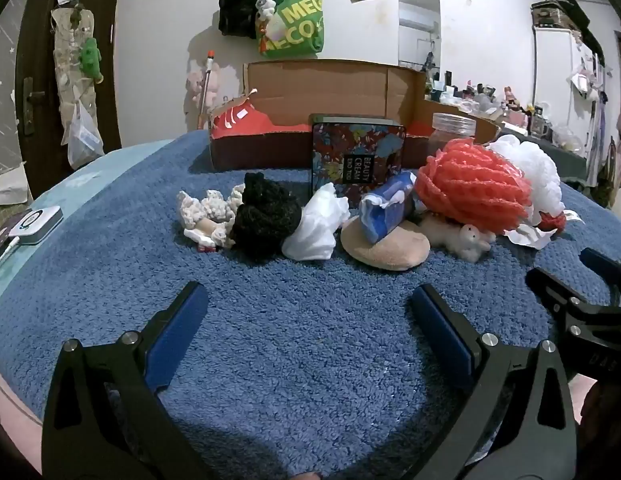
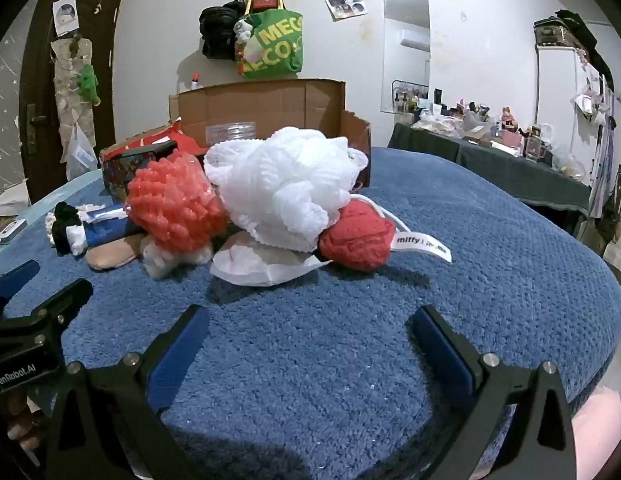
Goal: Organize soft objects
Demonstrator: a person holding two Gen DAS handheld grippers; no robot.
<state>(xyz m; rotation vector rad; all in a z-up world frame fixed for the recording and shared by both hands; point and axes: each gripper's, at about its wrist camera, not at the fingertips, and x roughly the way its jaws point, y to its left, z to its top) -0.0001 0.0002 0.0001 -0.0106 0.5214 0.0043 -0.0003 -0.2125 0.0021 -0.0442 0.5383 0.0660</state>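
While both grippers, left gripper (image 1: 308, 320) and right gripper (image 2: 310, 344), hover open-fingered and empty before the untouched pile, the first pick looks due, likely the white mesh sponge (image 2: 286, 188) into the cardboard box (image 2: 262, 104).

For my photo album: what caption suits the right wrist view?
Open tool hovering over a blue blanket, facing a white mesh sponge, red pouch and cardboard box.

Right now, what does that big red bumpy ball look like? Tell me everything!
The red mesh pouf is a round, puffy ball of coral-red netting, scrunched into bumpy ridges. It looks light and squashy. It sits in the pile on the blue blanket, pressed against the white mesh pouf beside it, and rests on a small white plush toy. No hand-held gripper touches it.
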